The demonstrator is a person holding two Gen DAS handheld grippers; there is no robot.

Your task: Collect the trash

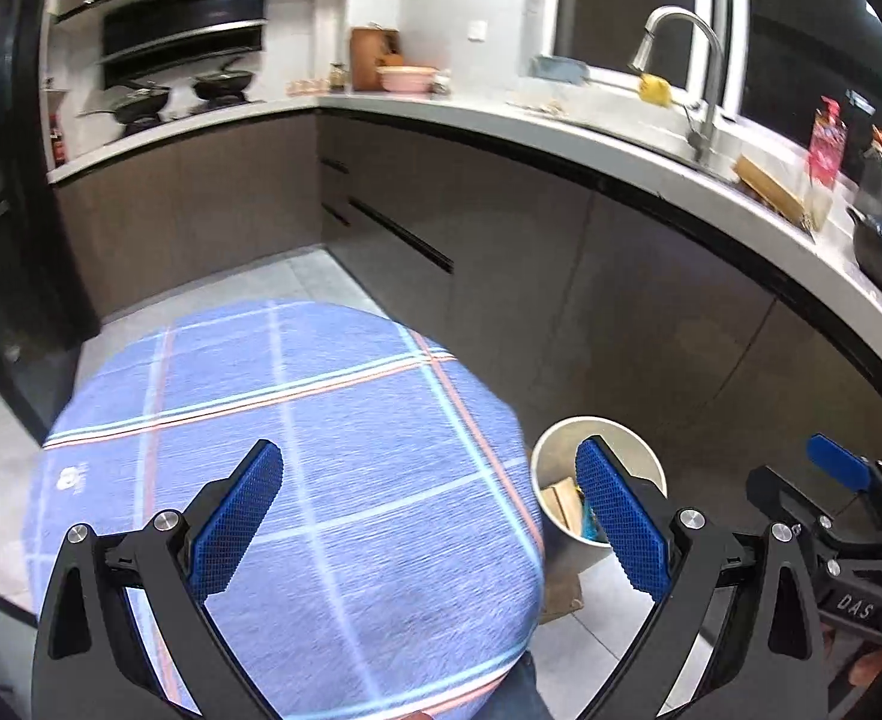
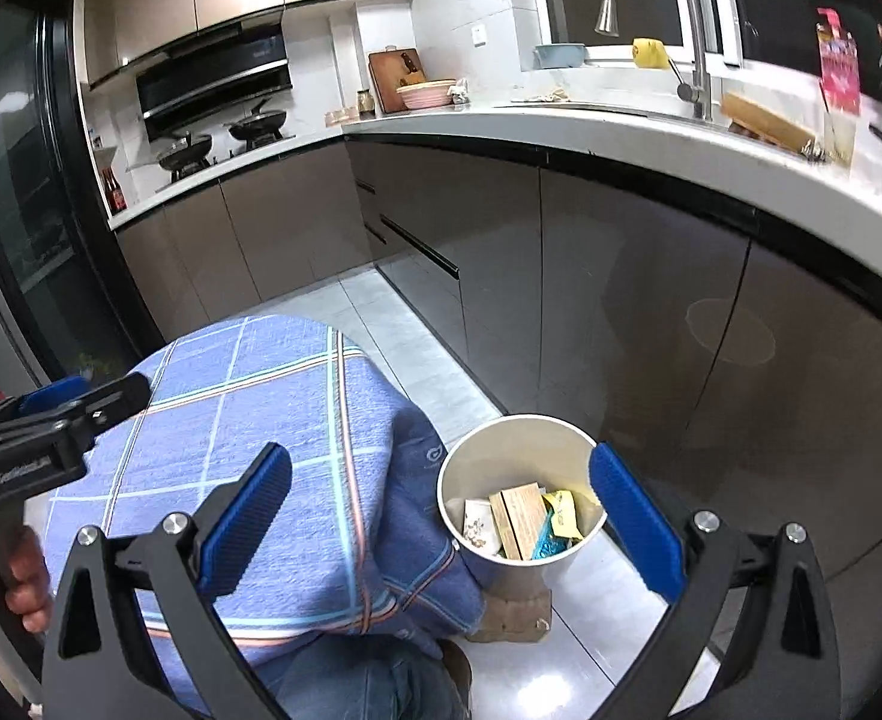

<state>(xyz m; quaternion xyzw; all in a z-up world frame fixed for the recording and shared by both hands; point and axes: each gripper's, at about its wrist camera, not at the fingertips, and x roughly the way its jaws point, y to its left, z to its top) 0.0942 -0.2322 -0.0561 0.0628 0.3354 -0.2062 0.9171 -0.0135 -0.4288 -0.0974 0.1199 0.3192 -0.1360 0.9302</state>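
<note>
Right wrist view: white trash bin [image 2: 522, 546] stood on the floor [image 2: 591, 630] just beside the cloth-covered desk [image 2: 273, 420], below the kitchen cabinets [image 2: 621, 276].
Bin contents: a wooden block [image 2: 522, 516], a yellow wrapper [image 2: 564, 513] and a teal wrapper [image 2: 549, 547] lay inside, near the rim.
Right tongs [image 2: 441, 525]: wide apart, holding nothing, above the desk edge and the bin.
Left tongs [image 1: 429, 519]: wide apart and empty over the checked cloth [image 1: 321, 420].
Loose item: brown paper [image 2: 516, 615] lay on the floor, touching the bin's base.
Risk: reaching for that paper could knock the light bin over and spill it.
Risk: the hanging cloth could snag on a finger and drag.
</note>
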